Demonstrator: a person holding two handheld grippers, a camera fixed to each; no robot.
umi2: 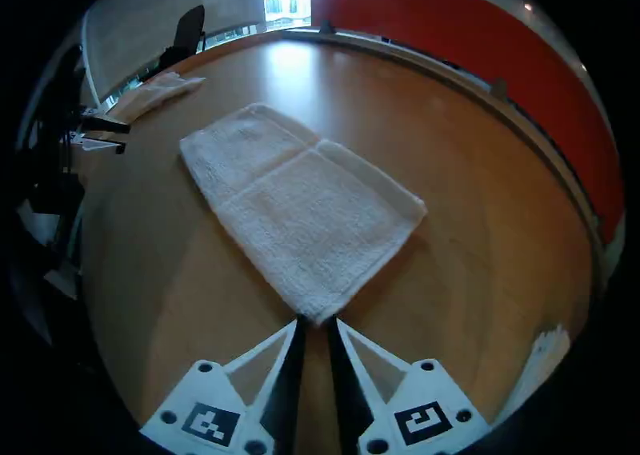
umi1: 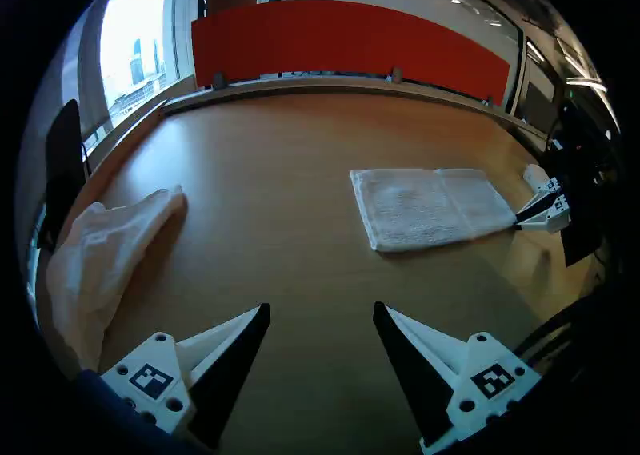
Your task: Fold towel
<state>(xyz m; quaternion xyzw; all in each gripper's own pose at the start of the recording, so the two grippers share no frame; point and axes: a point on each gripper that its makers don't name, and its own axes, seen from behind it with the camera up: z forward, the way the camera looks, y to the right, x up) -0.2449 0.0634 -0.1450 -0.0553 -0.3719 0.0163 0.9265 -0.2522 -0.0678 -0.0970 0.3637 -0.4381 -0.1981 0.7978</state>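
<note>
Already folded, the white nubbly terry towel (umi2: 304, 207) lies flat on the smooth wooden counter (umi2: 480, 215).
Its near corner meets the narrow right tongs (umi2: 316, 331), though I cannot tell whether they grip it; the left tongs (umi1: 320, 321) gape wide.

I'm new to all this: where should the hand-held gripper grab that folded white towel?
At the pointed corner nearest the right hand-held gripper, coming in low along the table: the folded towel lies flat, so only edges and corners offer a pinch.
</note>
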